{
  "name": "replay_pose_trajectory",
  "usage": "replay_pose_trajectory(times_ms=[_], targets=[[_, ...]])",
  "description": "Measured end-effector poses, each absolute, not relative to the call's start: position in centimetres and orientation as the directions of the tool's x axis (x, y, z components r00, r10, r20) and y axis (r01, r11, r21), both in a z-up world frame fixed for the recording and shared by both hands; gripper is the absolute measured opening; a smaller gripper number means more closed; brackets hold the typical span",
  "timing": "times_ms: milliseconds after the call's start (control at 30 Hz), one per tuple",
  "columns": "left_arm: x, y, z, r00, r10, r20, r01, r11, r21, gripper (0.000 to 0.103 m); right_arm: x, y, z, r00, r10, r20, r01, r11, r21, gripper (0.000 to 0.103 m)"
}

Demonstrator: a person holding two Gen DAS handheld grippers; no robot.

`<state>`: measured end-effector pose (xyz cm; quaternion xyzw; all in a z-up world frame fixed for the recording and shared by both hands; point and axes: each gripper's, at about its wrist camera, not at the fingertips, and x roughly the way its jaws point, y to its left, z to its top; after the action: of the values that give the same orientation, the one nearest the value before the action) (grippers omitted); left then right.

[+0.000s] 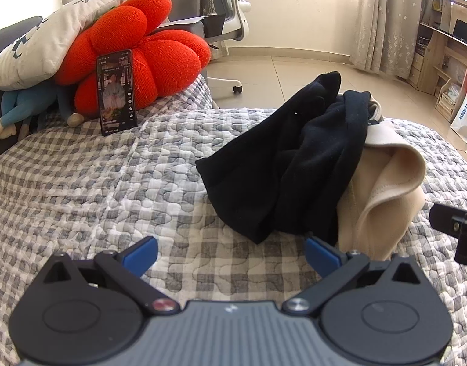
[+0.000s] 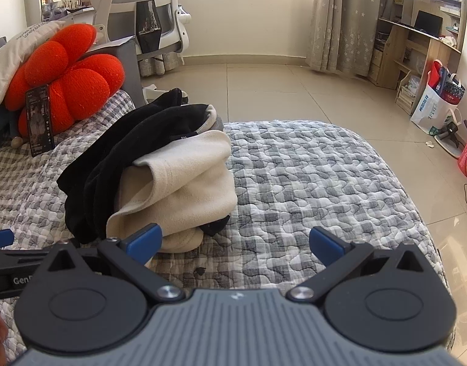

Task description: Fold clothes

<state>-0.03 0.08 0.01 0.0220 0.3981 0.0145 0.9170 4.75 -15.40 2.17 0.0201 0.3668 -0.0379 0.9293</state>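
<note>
Clothes (image 2: 160,170) heaped on checked quilt (image 2: 309,183), left gripper (image 1: 230,253) wide and empty, right gripper (image 2: 235,242) wide and empty

Bright daylight comes through the curtain (image 1: 383,15), glaring on the floor below it; both views sharp, fisheye-bent with dark corners.

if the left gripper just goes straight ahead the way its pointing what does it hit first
Probably the black garment: its low edge lies on the checked quilt just beyond the open left gripper. The cream garment sits right of that line. Depth is uncertain.
</note>
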Motion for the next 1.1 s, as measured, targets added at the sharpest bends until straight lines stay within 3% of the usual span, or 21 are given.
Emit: replay_pose_trajectory(times_ms=[1100], targets=[[-0.2,0.8,-0.2,0.670,0.044,-0.741,-0.002,0.998,0.057,0.103,4.6,-14.2,1.8,0.726,-0.051,-0.686,0.074,0.997,0.004,0.103]])
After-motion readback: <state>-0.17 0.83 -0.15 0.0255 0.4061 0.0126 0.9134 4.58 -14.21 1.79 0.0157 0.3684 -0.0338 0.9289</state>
